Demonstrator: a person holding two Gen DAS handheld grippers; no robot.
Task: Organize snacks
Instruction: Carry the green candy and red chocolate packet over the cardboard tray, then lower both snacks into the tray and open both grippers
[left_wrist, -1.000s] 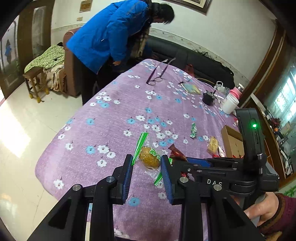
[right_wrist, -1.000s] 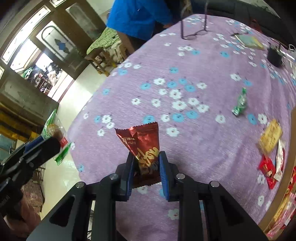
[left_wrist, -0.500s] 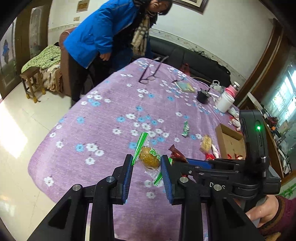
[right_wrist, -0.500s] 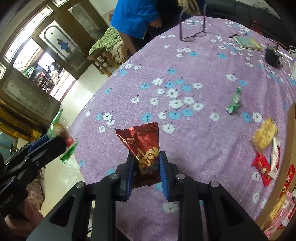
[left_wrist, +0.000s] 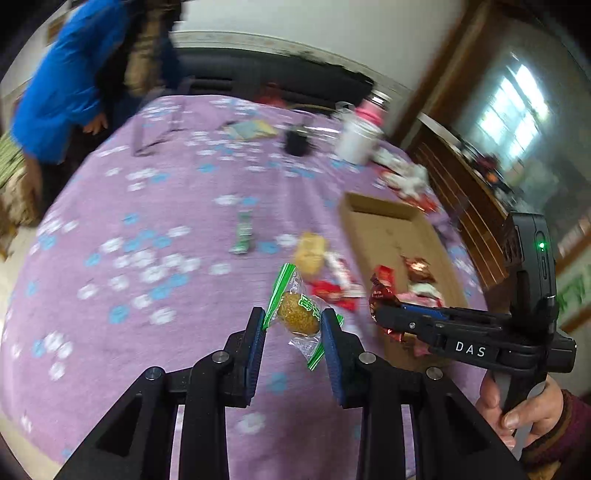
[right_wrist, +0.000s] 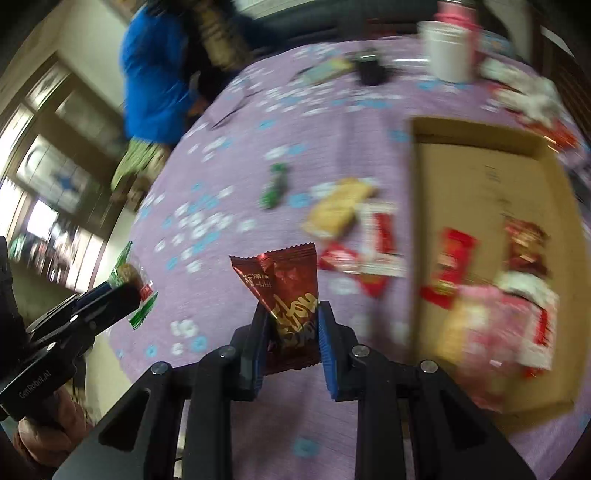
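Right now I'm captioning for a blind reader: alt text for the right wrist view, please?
The right gripper pinches a red foil snack packet above a purple floral tablecloth. A cardboard box holding several snacks lies to the right; loose packets are scattered beside it.

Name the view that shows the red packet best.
The right wrist view. There the red packet stands front and centre, clamped in the right gripper, with its print visible. The left wrist view shows only a crumpled edge of it sticking out past that gripper's fingers, seen from the side.
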